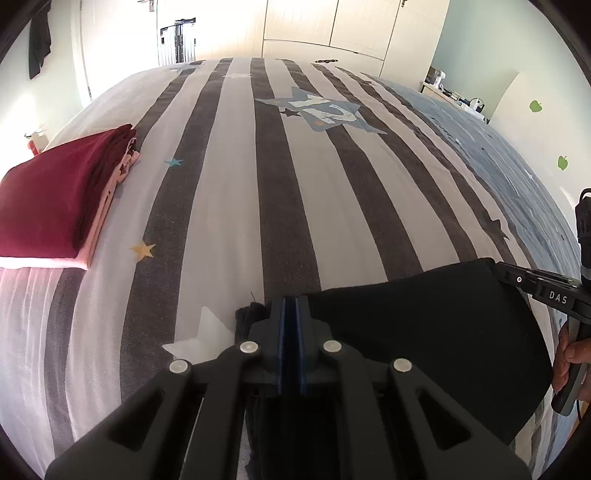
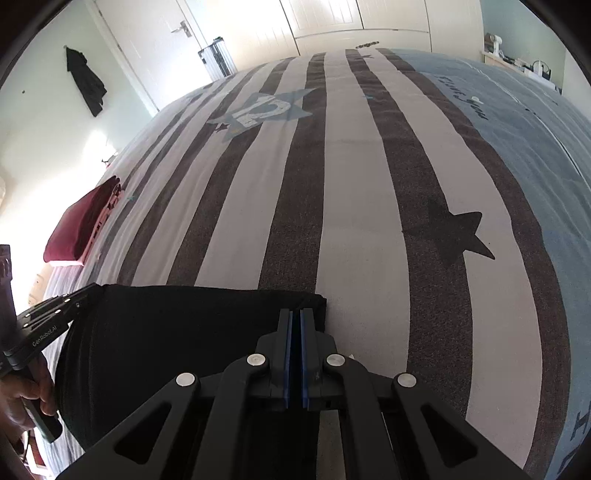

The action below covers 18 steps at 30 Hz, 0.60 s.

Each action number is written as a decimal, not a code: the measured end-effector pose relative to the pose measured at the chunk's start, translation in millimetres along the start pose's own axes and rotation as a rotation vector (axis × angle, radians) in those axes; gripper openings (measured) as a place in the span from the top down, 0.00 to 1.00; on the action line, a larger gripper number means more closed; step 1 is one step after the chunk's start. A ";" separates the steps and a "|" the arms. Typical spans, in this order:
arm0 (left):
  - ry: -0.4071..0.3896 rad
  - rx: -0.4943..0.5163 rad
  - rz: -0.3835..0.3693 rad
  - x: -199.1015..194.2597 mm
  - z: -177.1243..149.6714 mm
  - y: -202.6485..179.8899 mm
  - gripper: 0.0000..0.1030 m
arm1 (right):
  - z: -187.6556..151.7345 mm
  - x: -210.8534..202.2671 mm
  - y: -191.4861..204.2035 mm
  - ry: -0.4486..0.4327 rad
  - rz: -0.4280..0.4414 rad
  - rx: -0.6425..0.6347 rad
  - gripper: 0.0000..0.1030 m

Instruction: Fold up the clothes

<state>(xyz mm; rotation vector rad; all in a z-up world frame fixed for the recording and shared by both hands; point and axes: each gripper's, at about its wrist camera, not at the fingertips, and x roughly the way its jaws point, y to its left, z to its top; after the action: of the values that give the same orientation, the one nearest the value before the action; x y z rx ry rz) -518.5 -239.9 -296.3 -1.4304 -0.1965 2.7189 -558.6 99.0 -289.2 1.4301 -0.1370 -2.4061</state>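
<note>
A black garment [image 1: 424,332] lies at the near edge of the striped bed cover [image 1: 236,192], its far edge pulled straight between both grippers. My left gripper [image 1: 291,301] is shut on the garment's left corner, where a bunch of black cloth pokes out beside the fingers. My right gripper [image 1: 496,266] pinches the opposite corner. In the right wrist view the right gripper [image 2: 300,313] is shut on the corner of the black garment [image 2: 184,332], and the left gripper [image 2: 94,288] holds the far end. The cloth under both grippers is hidden.
A folded dark red garment [image 1: 48,199] sits on a pink one at the bed's left side. White wardrobe doors [image 1: 332,26] stand beyond the bed. A dark garment [image 2: 88,85] hangs on the left wall. A person's hand [image 1: 567,354] grips the right handle.
</note>
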 end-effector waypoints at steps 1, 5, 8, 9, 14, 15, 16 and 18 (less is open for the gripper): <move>-0.013 -0.022 -0.002 -5.4 1.4 2.5 0.94 | 0.6 -3.6 -0.3 -0.009 -0.005 0.000 0.96; -0.134 -0.082 0.020 -43.4 9.7 8.9 0.94 | 1.4 -32.7 2.6 -0.086 -0.043 -0.006 0.94; -0.177 -0.074 -0.010 -69.9 6.1 0.8 0.94 | -6.2 -59.2 19.1 -0.147 0.004 -0.030 0.92; -0.179 -0.066 -0.026 -77.1 1.5 -4.3 0.94 | -9.2 -67.6 25.3 -0.164 0.027 -0.038 0.92; -0.166 -0.061 -0.103 -104.7 -46.7 -34.5 0.94 | -55.8 -86.7 73.9 -0.185 0.158 -0.108 0.92; -0.155 -0.064 -0.110 -104.4 -57.4 -39.3 0.94 | -67.8 -87.3 81.5 -0.191 0.170 -0.116 0.92; -0.140 -0.075 -0.120 -101.7 -67.9 -43.7 0.94 | -79.8 -88.0 89.1 -0.197 0.182 -0.125 0.92; -0.112 -0.099 -0.132 -94.1 -85.8 -50.3 0.94 | -101.7 -86.5 101.3 -0.201 0.200 -0.135 0.92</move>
<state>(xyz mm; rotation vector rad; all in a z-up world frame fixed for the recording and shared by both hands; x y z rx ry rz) -394.7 -193.8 -260.5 -1.2393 -0.4209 2.7167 -408.6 41.8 -241.3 1.0613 -0.1550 -2.3395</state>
